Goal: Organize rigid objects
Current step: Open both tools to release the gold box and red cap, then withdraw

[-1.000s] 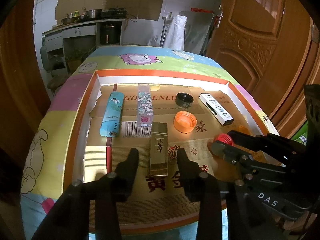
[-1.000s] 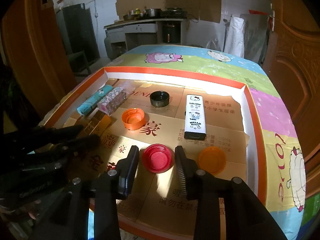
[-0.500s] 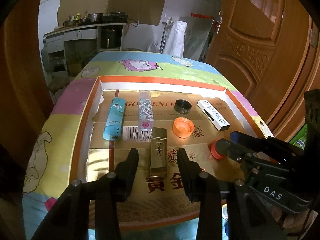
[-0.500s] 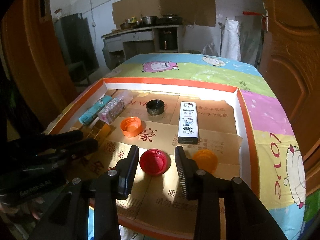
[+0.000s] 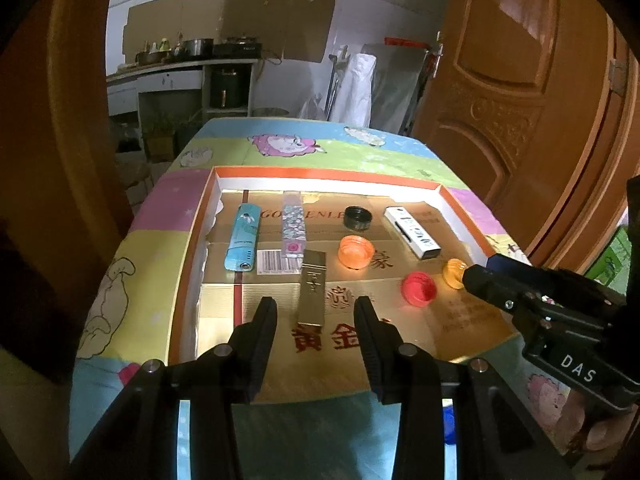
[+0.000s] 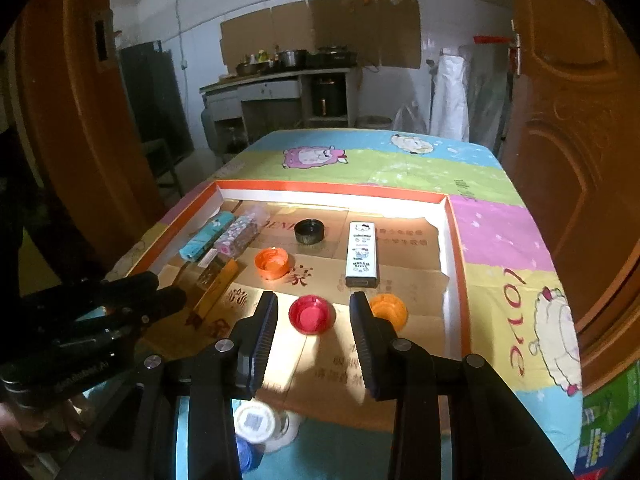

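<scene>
Boxes and caps lie sorted in the tray (image 5: 192, 240). Left claw (image 5: 316, 312) and right claw (image 6: 314, 312) hang open, empty. Little remains.

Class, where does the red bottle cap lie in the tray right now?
In the right wrist view the red cap lies on the tray's cardboard floor, near its front, between the gold box and the yellow-orange cap.

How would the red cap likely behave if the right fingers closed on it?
The red cap is a shallow round piece lying flat, open side up, so it probably will not roll. It looks like light, stiff plastic. Its curved wall may slip or pop out if the fingers squeeze off-centre.
</scene>
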Available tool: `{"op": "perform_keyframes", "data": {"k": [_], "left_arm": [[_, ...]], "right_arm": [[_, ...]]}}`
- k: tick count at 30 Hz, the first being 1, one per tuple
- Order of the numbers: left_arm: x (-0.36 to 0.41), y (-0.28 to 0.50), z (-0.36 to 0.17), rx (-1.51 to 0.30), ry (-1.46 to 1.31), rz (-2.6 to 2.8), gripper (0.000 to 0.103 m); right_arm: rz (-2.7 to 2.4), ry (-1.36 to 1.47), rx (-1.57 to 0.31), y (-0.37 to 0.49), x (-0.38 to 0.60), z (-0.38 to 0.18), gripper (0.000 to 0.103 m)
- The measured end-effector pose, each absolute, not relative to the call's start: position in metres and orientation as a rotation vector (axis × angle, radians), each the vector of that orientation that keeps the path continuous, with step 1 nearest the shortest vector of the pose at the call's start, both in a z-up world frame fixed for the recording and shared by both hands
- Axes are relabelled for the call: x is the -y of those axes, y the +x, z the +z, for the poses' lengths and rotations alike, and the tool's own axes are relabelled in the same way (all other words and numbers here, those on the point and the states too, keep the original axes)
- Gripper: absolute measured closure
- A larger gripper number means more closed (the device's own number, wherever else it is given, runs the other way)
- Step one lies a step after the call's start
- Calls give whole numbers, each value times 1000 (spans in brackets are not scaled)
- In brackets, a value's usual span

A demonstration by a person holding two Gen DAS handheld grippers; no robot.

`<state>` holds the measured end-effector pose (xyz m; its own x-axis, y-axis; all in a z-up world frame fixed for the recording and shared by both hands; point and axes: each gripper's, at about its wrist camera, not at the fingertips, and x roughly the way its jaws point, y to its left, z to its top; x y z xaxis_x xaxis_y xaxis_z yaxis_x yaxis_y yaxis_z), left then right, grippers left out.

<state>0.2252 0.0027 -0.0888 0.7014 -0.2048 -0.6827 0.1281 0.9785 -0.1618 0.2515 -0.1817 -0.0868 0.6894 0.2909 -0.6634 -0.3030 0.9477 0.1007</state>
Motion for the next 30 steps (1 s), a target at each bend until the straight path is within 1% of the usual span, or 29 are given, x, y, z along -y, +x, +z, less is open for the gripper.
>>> {"op": "perform_keyframes", "data": {"k": [13, 21, 26, 30], "left_arm": [[12, 187, -70, -742, -94, -230, 63], [27, 170, -76, -761, -99, -280, 63], [47, 161, -89, -799, -77, -337, 63], [62, 158, -99, -825, -47, -363, 63]], "right_arm": [[316, 10, -718, 209, 195, -71, 65], [306, 13, -712, 186, 203, -69, 64], [291, 34, -705, 175, 213, -68, 60], [278, 53, -708, 168, 223, -71, 59]]}}
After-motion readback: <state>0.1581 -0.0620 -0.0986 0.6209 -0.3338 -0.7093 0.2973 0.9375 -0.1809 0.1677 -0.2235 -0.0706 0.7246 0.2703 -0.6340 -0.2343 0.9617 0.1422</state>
